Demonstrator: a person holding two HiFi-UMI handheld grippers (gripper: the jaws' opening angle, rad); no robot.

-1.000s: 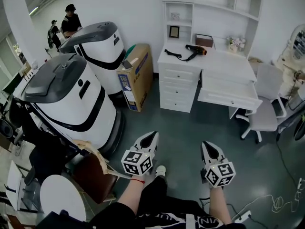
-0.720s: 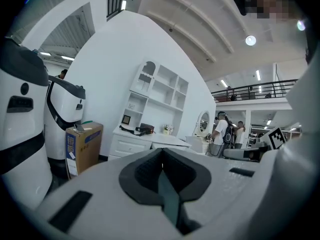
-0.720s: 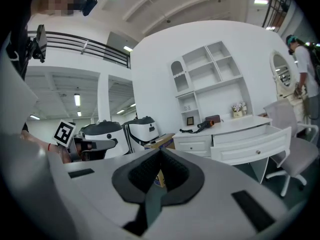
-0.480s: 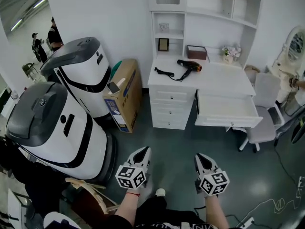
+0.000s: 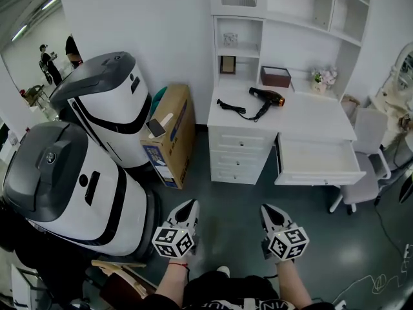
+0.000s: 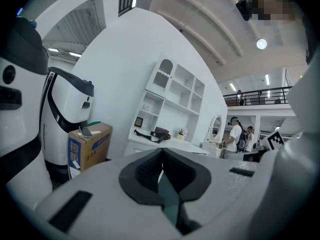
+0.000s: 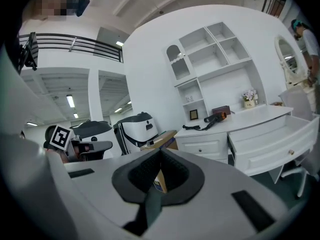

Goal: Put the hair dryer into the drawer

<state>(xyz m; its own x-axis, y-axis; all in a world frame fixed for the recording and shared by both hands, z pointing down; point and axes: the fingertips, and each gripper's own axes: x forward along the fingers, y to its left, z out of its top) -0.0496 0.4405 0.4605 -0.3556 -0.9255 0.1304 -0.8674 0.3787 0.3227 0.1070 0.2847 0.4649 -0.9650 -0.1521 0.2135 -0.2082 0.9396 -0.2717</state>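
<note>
White table well ahead of left hand-held gripper and right hand-held gripper, both closed on nothing, bears hair dryer; drawer pulled out.

No text can be read clearly. The brown cardboard box, at nine o'clock from the head view's middle, bears a blue printed panel with characters too small to make out. The cubes on the left gripper and right gripper carry black-and-white square markers, no letters.

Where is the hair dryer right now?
In the head view the hair dryer lies on the white desk, upper right, just in front of the brown box and beyond the open drawer.
</note>
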